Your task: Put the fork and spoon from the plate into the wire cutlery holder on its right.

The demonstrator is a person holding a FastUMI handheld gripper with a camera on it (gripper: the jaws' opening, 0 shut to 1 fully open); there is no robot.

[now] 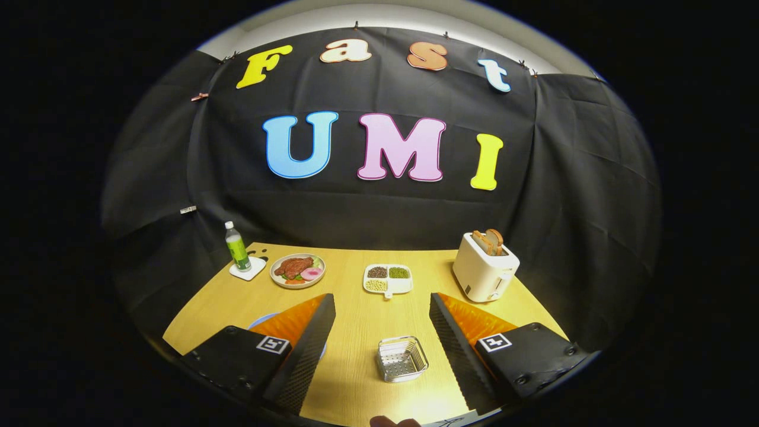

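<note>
Claw (382, 308) agape above square wire holder (402, 358)

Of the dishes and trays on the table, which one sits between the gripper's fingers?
The wire cutlery holder: it sits between the open gripper fingers, while the food plate and divided tray lie beyond them.

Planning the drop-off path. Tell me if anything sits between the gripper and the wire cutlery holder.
Nothing visible does. The gripper is open, and the wire cutlery holder sits on the bare table between its fingers. The blue plate is mostly hidden behind the left finger, so the fork and spoon can't be checked.
</note>
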